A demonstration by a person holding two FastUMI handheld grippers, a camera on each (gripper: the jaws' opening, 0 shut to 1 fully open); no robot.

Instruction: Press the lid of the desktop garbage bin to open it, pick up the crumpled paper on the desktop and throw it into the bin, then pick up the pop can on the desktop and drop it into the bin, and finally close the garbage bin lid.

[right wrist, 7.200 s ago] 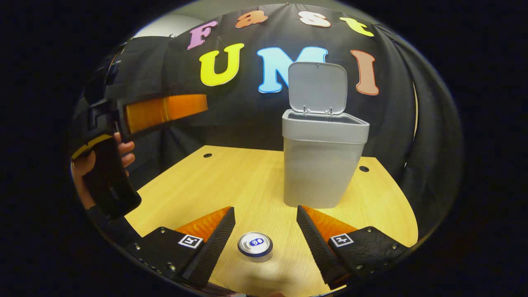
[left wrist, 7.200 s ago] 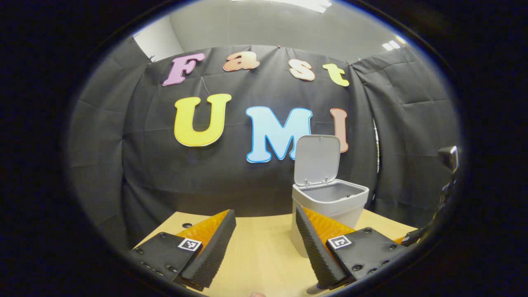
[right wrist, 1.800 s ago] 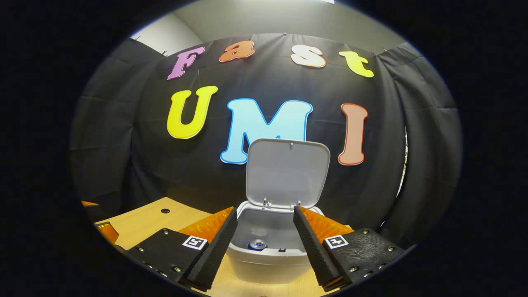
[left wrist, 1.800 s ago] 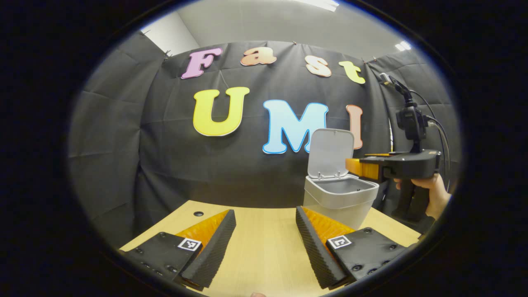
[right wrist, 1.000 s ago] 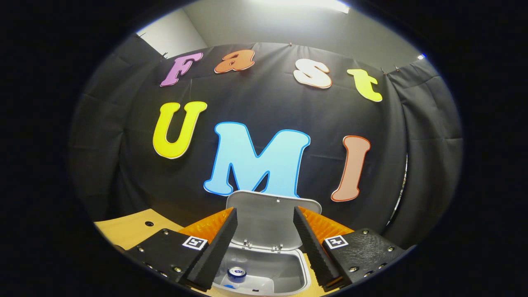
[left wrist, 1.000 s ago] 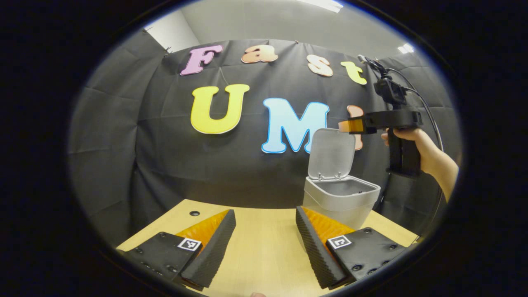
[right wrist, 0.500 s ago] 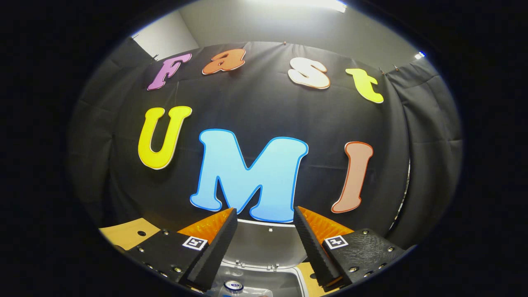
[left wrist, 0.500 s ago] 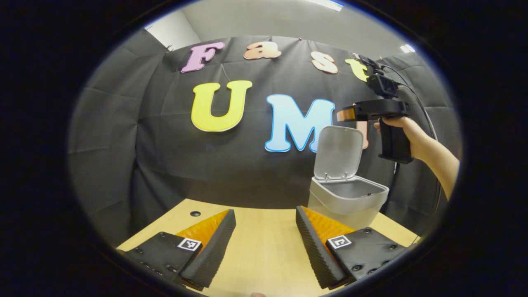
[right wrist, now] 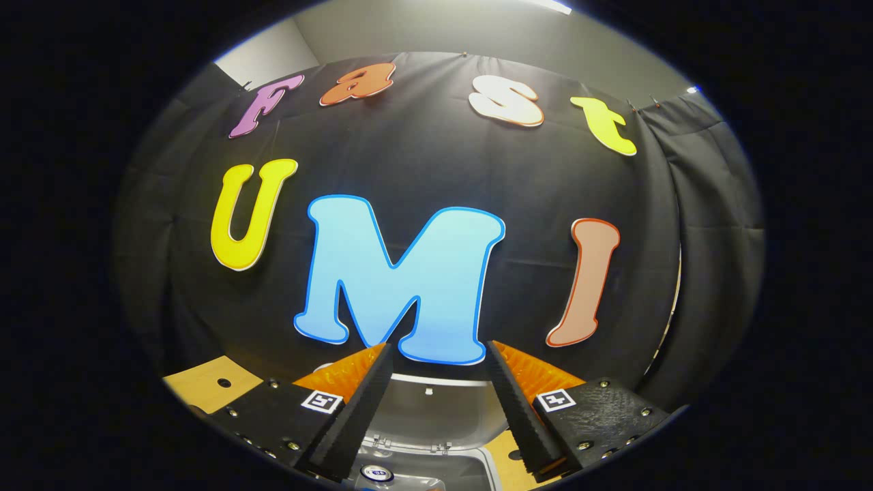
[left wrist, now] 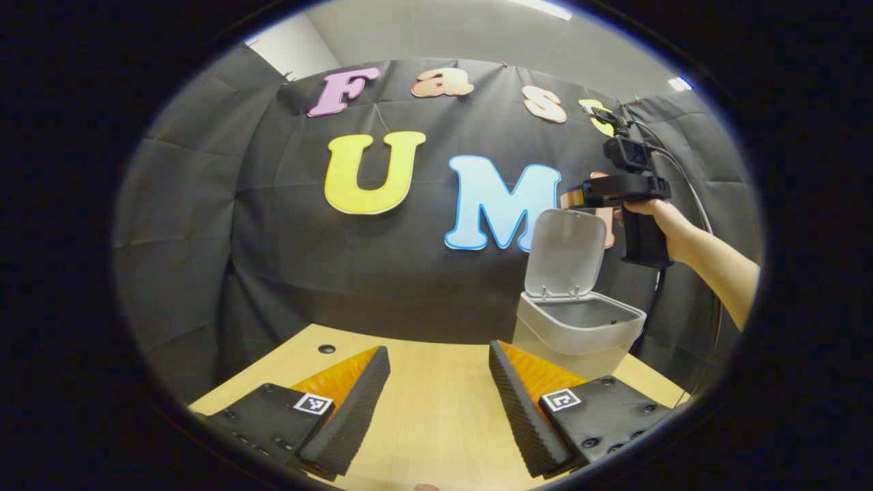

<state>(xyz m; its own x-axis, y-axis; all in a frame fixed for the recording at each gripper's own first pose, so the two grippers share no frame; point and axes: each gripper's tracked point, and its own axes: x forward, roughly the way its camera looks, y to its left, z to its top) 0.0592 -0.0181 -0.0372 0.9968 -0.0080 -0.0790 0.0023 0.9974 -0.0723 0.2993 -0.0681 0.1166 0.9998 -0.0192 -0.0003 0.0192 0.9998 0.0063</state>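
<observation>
The can (right wrist: 376, 472) that stood on the desk (left wrist: 436, 409) between the right gripper (right wrist: 436, 409)'s fingers seven seconds ago now lies inside the bin (left wrist: 580, 334). Since then that gripper has risen from beside the bin's rim to above the raised lid (left wrist: 566, 252), jaws apart and empty. The hand (left wrist: 658, 218) holding it has climbed with it. In its own view the lid has slid down to the bottom.

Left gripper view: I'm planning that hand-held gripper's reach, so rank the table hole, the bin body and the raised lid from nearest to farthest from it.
From the left hand-held gripper:
1. Bin body, right, just behind its right finger.
2. Raised lid, right, hinged at the bin's far edge, higher up.
3. Table hole, left, at the table's far edge.
Lid and hole are hard to separate; that order is tentative.
</observation>
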